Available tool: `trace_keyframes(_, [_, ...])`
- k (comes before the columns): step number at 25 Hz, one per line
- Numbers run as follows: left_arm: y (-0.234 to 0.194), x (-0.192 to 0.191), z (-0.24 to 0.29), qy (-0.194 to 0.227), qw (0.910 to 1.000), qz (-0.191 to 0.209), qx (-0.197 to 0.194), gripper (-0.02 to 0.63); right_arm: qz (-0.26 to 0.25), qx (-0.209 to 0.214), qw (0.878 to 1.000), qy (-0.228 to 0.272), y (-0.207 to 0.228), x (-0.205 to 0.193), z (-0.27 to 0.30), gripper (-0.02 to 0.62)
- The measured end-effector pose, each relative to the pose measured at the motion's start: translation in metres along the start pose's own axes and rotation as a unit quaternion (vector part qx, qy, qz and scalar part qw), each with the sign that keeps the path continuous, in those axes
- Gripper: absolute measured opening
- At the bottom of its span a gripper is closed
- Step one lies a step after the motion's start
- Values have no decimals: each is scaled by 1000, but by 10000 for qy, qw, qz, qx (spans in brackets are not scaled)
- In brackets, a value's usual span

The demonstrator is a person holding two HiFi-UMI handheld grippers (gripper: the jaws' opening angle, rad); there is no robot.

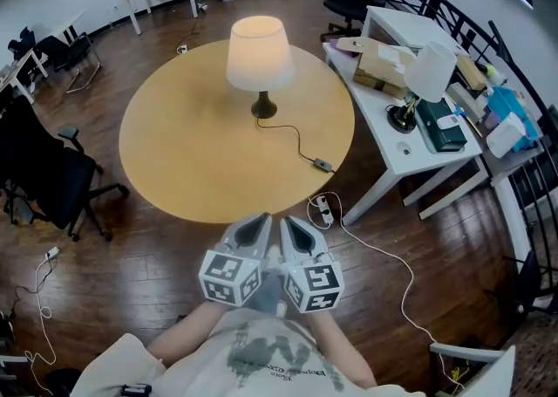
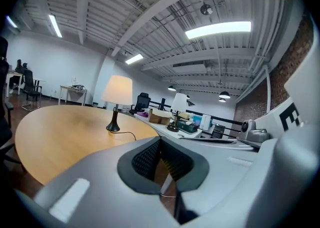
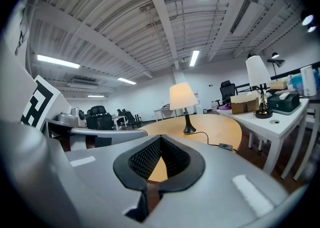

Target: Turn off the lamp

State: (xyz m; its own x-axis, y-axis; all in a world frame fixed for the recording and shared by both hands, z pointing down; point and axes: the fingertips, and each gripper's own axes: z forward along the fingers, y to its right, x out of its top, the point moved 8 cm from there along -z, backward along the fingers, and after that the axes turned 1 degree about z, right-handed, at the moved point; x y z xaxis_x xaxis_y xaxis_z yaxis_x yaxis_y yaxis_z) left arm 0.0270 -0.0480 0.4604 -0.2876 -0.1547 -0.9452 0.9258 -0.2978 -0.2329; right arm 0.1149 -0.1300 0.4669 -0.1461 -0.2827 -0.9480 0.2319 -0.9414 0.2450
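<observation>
Toward the far edge of the round light-wood surface (image 1: 174,155) stands the table lamp with a cream fabric shade (image 1: 259,53) and a dark, flared foot (image 1: 264,109). Its shade glows, so the light is on. A thin black cord (image 1: 292,132) runs from the foot toward the near right edge of the surface, where a small dark inline switch (image 1: 323,164) lies on the wood, close to the rim. Past that edge, a white power strip (image 1: 323,206) sits on the dark wooden floor (image 1: 174,251).

Both tools are held side by side off the near edge of the surface, close to the person's chest and well apart from the lamp and the switch. The left tool (image 1: 261,219) is clenched: in the left gripper view its ribbed black pads (image 2: 147,159) meet at the tip with nothing between them. The right tool (image 1: 286,221) is likewise clenched on nothing, its pads (image 3: 145,159) pressed together in the right gripper view, with the lamp beyond them.

Right of the round surface stands a cluttered white desk (image 1: 410,158) bearing a second, white-shaded lamp (image 1: 430,71).
</observation>
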Motion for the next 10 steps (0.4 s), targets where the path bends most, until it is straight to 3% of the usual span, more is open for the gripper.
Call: trace_keyframes(10, [7,-2,1,-29,9999,7,-113,-3,30,-47,10000,-20,3,-2,-4,0])
